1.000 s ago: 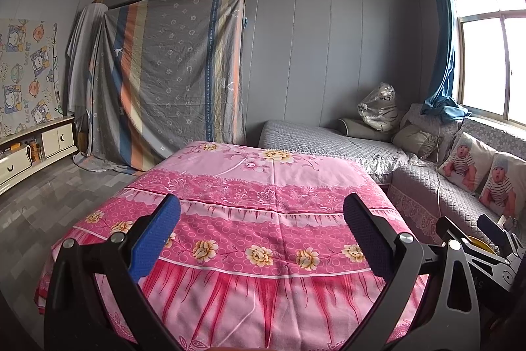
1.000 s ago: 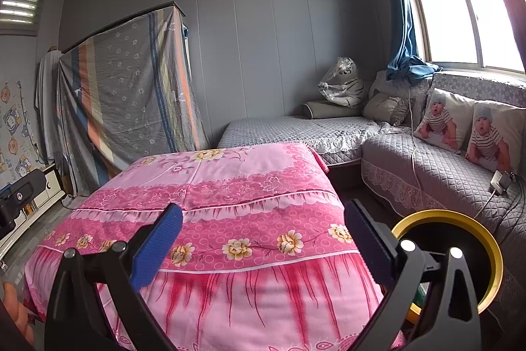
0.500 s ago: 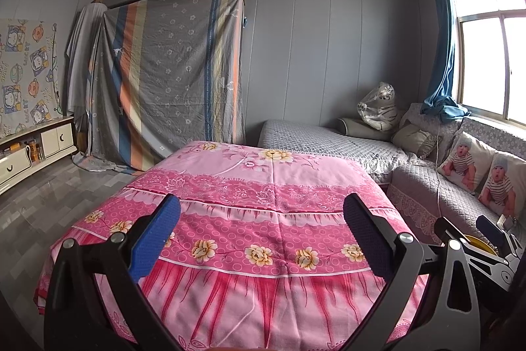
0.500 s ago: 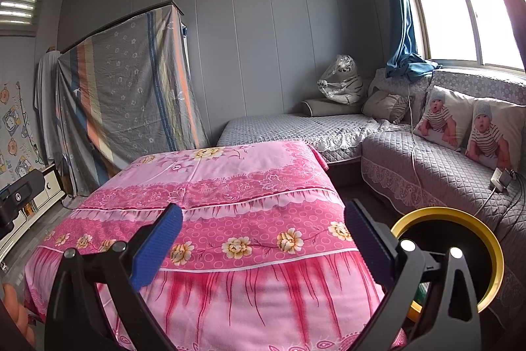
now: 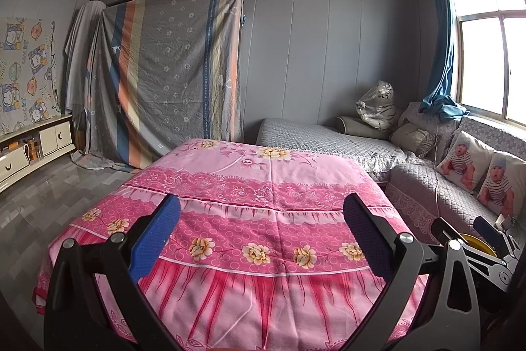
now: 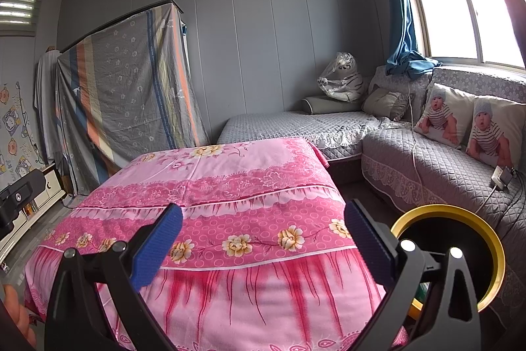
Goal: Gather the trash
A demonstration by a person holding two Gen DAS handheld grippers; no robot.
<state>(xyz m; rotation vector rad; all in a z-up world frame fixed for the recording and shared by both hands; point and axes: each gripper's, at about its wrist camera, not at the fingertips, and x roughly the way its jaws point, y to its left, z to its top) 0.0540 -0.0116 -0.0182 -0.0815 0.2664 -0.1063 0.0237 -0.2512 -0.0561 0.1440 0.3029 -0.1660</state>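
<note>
Both the left tool and the right tool hover spread wide and empty over the near edge of the pink floral table. A yellow-rimmed bin stands just right of the table.

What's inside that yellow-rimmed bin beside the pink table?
The bin looks dark inside; only a bit of green and yellow shows at its lower edge, too small to identify. The right gripper covers part of the opening, so most of the contents stay hidden.
</note>
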